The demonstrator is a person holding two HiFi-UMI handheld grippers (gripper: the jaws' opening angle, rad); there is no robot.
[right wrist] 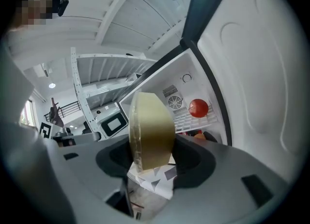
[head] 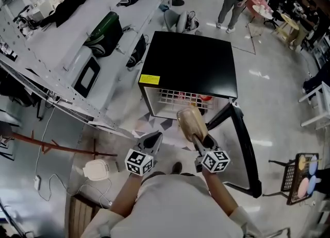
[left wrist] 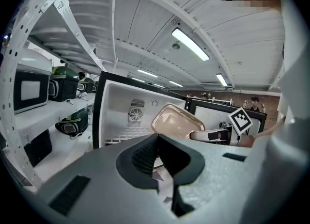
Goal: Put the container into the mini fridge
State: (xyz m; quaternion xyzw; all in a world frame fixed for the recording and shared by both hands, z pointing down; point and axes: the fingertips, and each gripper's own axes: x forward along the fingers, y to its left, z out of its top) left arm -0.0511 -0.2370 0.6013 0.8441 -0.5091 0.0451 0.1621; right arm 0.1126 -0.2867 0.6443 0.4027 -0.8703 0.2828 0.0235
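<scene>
Right tool point(head: 199, 138): clamps container point(head: 192, 122) edge-up, before fridge point(head: 188, 64) opening.
Left tool point(head: 152, 140): closed, empty.
Method: level it, slide onto shelf point(head: 175, 98).

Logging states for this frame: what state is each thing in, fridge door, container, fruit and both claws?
mini fridge door, swung wide open.
container, held on edge in front of the opening, not yet inside.
right claw, shut on the container.
left claw, shut, empty.
red fruit, resting on the wire shelf inside.
</scene>
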